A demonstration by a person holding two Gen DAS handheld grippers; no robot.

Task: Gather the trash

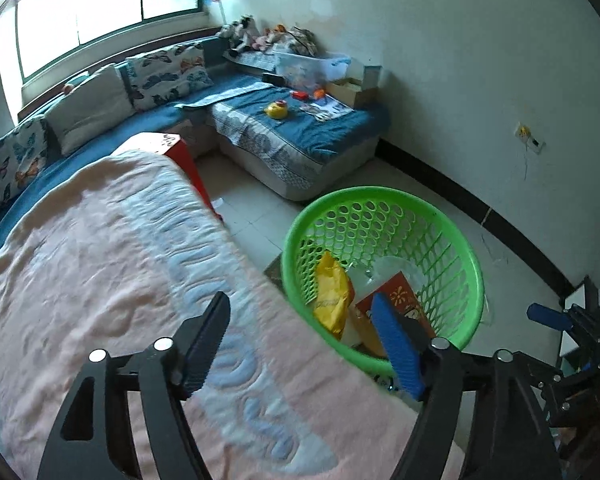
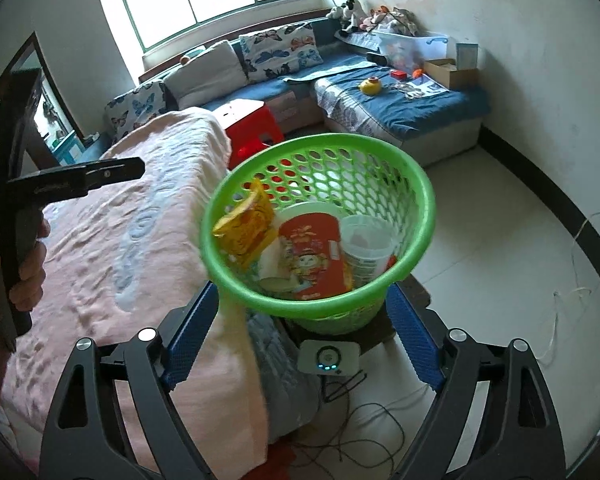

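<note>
Green basket point(image 2: 320, 216) of trash sits ahead between the right fingers point(image 2: 410, 334)

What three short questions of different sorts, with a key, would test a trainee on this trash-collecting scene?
1. True or false: the green basket is empty.
2. Which lies in it? A) yellow wrapper B) red stool C) butterfly pillow
3. Fill in: the left gripper and the right gripper are both ____.

Key: 1 false; 2 A; 3 open, nothing between the fingers.
</note>
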